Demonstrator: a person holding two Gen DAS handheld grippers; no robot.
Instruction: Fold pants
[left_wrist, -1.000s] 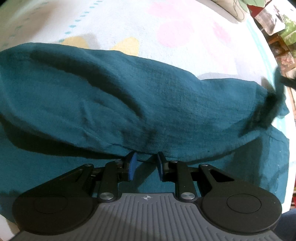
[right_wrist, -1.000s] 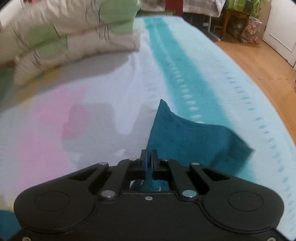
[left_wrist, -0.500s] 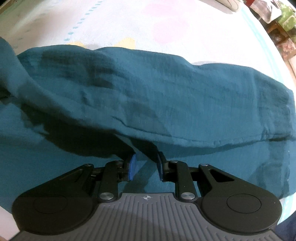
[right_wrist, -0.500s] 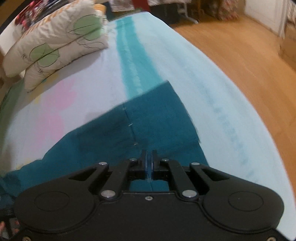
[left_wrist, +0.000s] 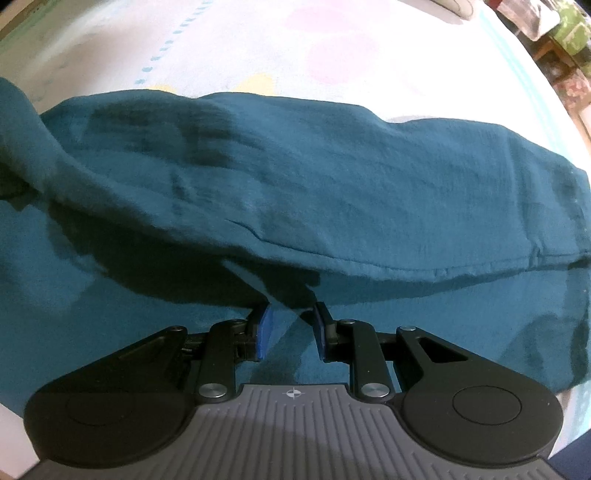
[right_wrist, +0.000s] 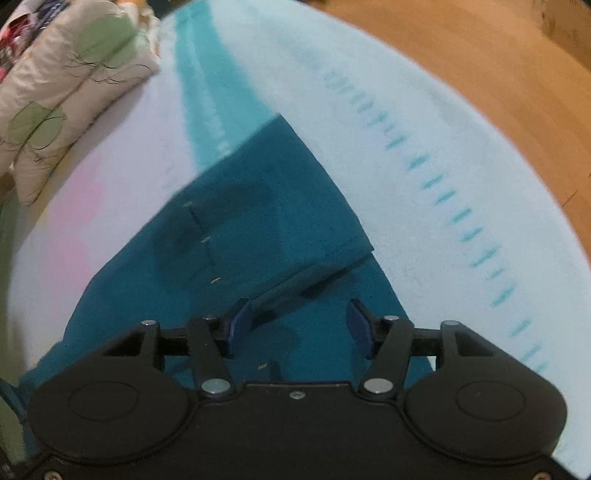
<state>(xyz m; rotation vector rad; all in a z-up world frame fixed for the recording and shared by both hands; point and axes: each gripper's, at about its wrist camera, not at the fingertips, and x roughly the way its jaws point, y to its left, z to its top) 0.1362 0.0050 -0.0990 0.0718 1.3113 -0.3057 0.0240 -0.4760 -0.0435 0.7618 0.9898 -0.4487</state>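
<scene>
Left wrist view: teal pants (left_wrist: 332, 177) lie spread across a bed (left_wrist: 332, 55) covered in a pale sheet with pink and yellow patches, one leg folded over the other. The left gripper (left_wrist: 291, 325) is clamped on a fold of the upper layer's near edge, lifting it off the layer beneath.

Right wrist view: the right gripper (right_wrist: 295, 325) hovers over the pants' hem end (right_wrist: 258, 221) near the bed's edge, its jaws opening, the blue pads apart and pressing nothing, cloth lying flat below them. Pillows (right_wrist: 62, 92) sit at upper left; wooden floor (right_wrist: 480, 55) shows beyond.
</scene>
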